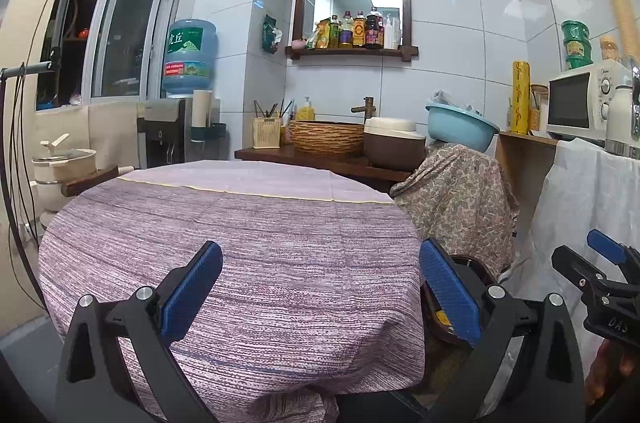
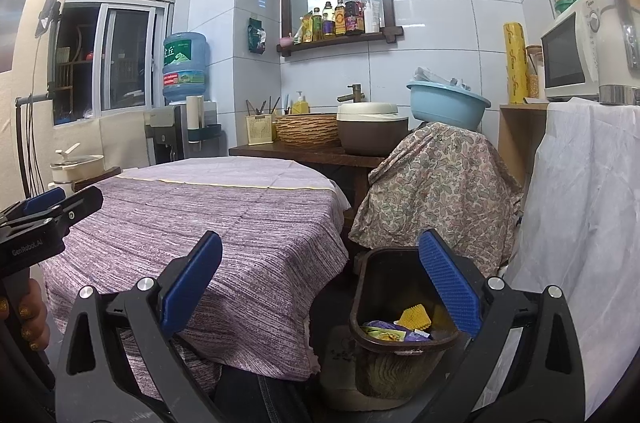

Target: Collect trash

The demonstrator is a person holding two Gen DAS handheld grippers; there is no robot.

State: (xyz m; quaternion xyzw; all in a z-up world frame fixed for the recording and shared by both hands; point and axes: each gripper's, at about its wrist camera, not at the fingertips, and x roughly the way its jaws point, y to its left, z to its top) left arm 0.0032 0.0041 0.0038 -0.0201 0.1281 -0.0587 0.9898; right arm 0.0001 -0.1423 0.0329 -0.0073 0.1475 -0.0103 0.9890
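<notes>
Right wrist view: the right hand-held gripper [image 2: 320, 287] has its blue pads spread wide with nothing between them, held above the gap between the table's right edge and a dark brown bin.
Left wrist view: the left hand-held gripper [image 1: 320, 291] is likewise wide open and empty, held over the near part of the table [image 1: 240, 243].
Table: covered by a purple striped cloth; no wrapper or scrap shows anywhere on the cloth in either view.
Trash: coloured wrappers and a yellow crumpled piece [image 2: 416, 317] lie at the bottom of the bin [image 2: 362, 287], which stands on the floor just beside the table's near right corner.
Task state, as judged: the collecting looks finished or close to it, since nothing loose is visible to pick up.
Risk, bin: the right hand-held gripper's right finger crosses in front of the bin's rim; a careless drop downward could knock the bin and tip the wrappers out.
Risk, cloth: either open finger could snag the hanging tablecloth at the near edge and drag it.
Risk, collision: both hand-held grippers are near each other at the near right corner and could bump.
Risk, missed items: the floor beyond the table is hidden, so stray trash there cannot be ruled out.
</notes>
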